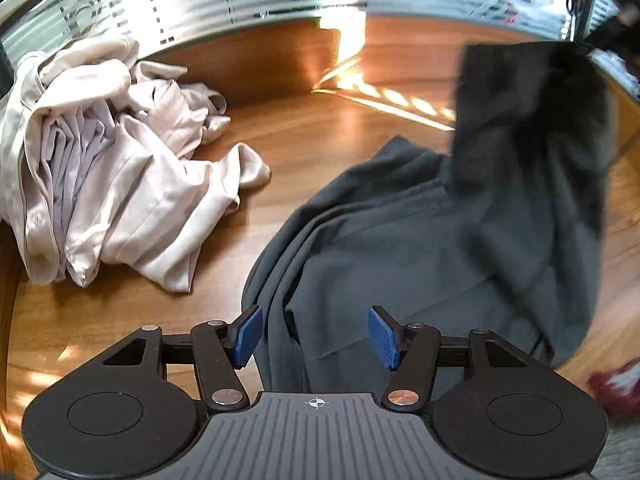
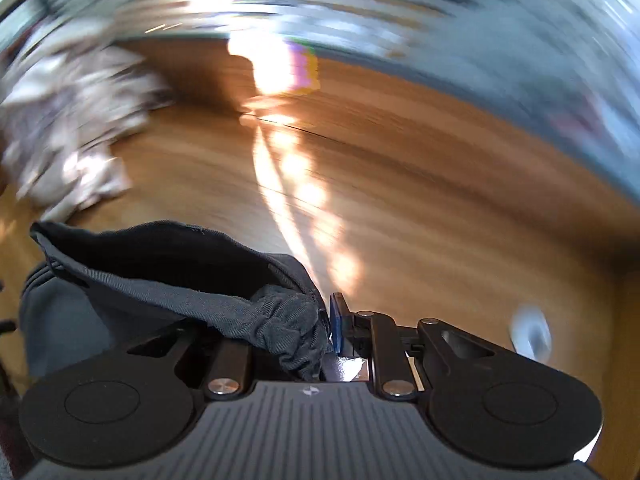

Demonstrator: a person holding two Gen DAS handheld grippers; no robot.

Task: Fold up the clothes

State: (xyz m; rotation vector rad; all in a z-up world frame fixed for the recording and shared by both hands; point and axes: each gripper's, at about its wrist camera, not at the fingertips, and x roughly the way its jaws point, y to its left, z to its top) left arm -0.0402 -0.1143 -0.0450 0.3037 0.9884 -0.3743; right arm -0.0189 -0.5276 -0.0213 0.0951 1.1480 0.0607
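Left gripper [image 1: 316,336] low over the dark garment [image 1: 420,248], fingers apart (empty); right gripper [image 2: 326,328] clamped on its bunched edge.

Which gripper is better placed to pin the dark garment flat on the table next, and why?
Left. The left gripper is open and empty right over the dark garment, while the right gripper is already shut on a bunched edge of it.

The table [image 1: 320,148] is wood with a smooth, glossy finish that reflects sunlight. The dark grey garment [image 1: 400,248] is soft, matt cloth; its bunched edge [image 2: 288,328] shows a fine woven rib. The pale garment [image 1: 112,168] is thin cloth with a slight satin shine. The left gripper [image 1: 316,336] is matt black plastic, with blue textured pads [image 1: 248,334] and shiny metal pins.
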